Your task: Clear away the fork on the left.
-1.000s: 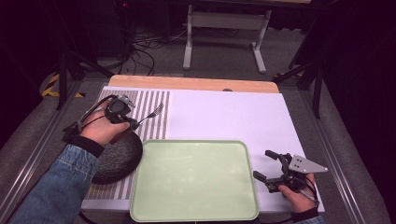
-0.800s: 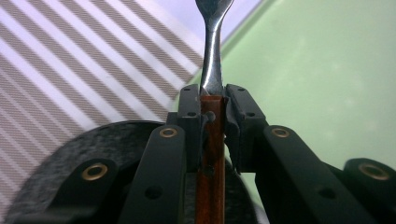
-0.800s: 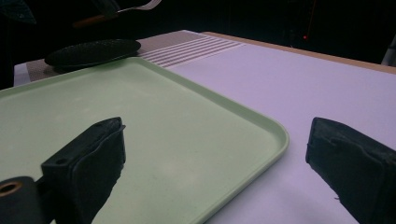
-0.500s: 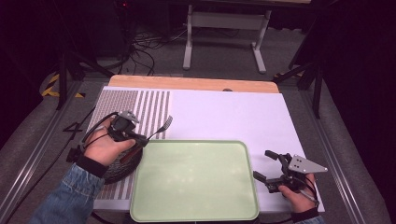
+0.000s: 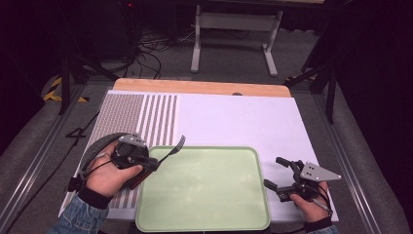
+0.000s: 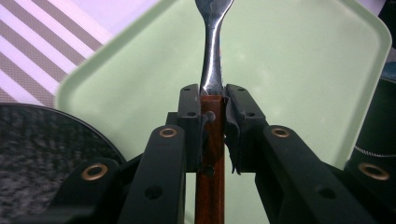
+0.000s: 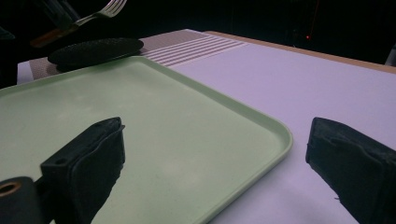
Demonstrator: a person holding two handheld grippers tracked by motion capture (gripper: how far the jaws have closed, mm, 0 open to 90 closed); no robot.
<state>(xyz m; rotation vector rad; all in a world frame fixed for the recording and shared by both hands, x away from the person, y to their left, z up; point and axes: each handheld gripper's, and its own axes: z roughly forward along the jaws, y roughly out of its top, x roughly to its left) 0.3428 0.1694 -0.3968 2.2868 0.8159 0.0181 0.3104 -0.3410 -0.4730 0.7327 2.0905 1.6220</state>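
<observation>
- Dark workshop floor, strewn with cables, surrounds a white table [image 5: 234, 122] with a wooden strip along its far edge and a panel of brown stripes at its left.
- Nearest the person, a pale green tray [image 5: 204, 195] lies flat at the front of the table, its bed bare.
- At the tray's right front corner, the right gripper [image 5: 278, 173] is held in the right hand [image 5: 311, 204], jaws spread wide with nothing between them; in the right gripper view one jaw hangs over the tray's rim, the other over the white top.
- At the tray's left edge, the left hand [image 5: 104, 175] holds the left gripper [image 5: 152, 164], its jaws clamped on the brown wooden handle of a fork [image 6: 212, 74].
- Fork's long axis runs from the jaws up and away to the right, metal neck and tines [image 5: 179, 142] raised above the tray's far left corner and pointing toward the table's far side.
- Beside the tray, a dark round plate [image 6: 42, 144] sits on the striped panel, mostly under the left hand.
</observation>
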